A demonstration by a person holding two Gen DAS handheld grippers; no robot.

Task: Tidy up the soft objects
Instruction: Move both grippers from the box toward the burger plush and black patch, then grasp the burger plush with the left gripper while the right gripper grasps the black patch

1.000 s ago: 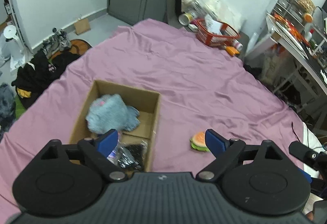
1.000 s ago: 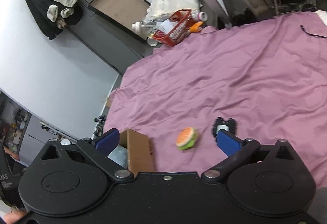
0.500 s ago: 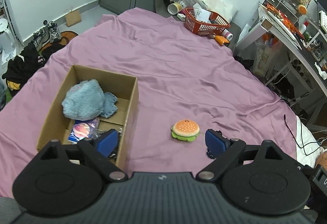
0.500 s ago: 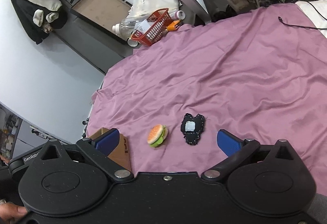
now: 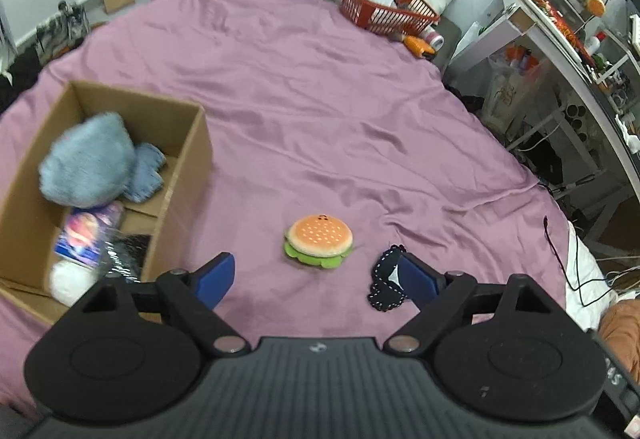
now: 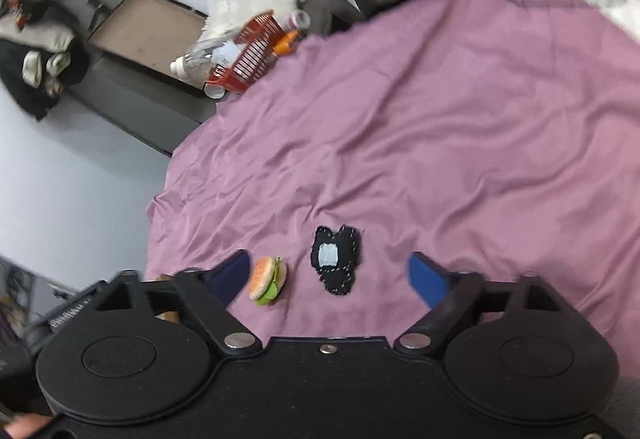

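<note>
Purple bedsheet carries my round plush burger toy beside a flat black stitched felt toy, right of the open cardboard box. My left gripper and right gripper both hover spread, empty.

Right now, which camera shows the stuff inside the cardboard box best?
The left wrist view: the cardboard box lies open to it, with a blue plush toy and packets inside, though blurred. The right wrist view shows only a sliver of the box behind its claw.
</note>
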